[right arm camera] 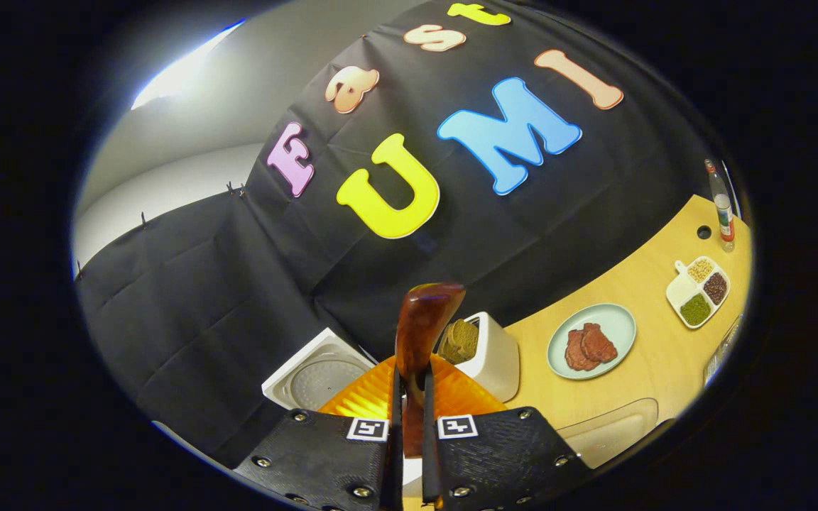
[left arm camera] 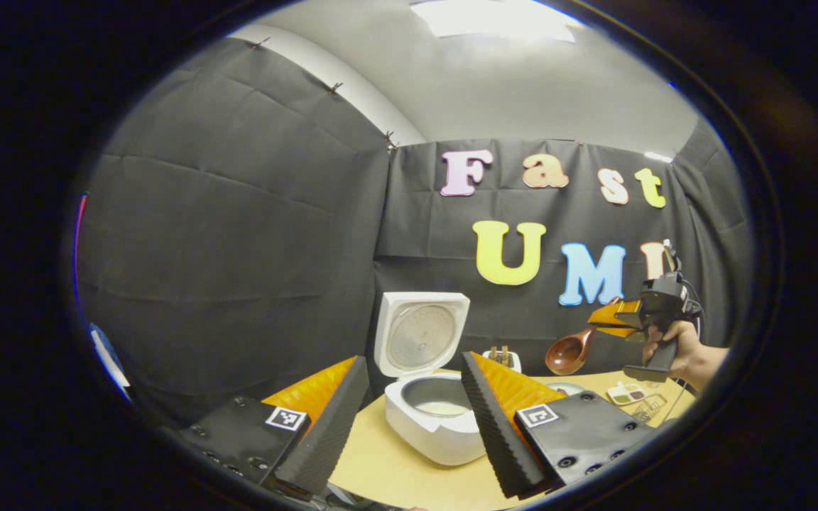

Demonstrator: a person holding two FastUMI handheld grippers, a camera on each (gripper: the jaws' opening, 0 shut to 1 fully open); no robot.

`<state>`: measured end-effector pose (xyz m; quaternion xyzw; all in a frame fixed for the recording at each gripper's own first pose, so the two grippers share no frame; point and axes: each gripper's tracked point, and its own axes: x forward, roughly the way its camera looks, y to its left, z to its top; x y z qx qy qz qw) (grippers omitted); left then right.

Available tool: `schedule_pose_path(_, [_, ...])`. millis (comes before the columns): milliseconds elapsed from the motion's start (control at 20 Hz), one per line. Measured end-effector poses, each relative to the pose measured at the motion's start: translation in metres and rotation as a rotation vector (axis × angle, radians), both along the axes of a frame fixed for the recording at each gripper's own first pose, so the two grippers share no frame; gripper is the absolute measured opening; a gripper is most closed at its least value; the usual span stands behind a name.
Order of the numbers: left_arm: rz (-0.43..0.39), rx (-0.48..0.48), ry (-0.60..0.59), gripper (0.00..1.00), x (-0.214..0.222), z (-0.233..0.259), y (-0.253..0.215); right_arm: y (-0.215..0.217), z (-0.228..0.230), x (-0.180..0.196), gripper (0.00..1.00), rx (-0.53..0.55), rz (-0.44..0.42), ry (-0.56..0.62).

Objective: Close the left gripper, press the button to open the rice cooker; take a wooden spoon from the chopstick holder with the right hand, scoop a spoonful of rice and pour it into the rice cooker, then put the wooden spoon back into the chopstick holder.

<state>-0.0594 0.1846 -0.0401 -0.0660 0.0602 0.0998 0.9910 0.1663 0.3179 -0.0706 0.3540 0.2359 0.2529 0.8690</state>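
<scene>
Clamping the wooden spoon, the right gripper grips tight; left gripper spread wide.

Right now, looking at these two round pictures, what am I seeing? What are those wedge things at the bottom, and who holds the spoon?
Each picture comes from a camera riding on a hand-held two-finger gripper; no robot arm is involved. In the left gripper view, the left gripper stands open before a white rice cooker with its lid raised, on a wooden table. Farther right, a person's hand holds the right gripper. The right gripper view shows it shut on a wooden spoon. Below stand the chopstick holder, a plate with reddish food and a divided dish of grains.
</scene>
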Motion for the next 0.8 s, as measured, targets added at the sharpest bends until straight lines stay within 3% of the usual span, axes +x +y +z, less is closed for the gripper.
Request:
schedule_pose_path(50, [-0.010, 0.000, -0.002, 0.95, 0.003, 0.002, -0.007, -0.014, -0.001, 0.001, 0.14, -0.003, -0.017, 0.000])
schedule_pose_path(150, [-0.031, -0.001, -0.012, 0.95, 0.008, 0.009, -0.022, -0.043, -0.003, 0.003, 0.11, -0.011, -0.053, 0.002])
schedule_pose_path(800, [-0.168, -0.001, -0.062, 0.95, 0.035, 0.032, -0.128, -0.228, -0.034, -0.007, 0.11, -0.165, -0.287, -0.002])
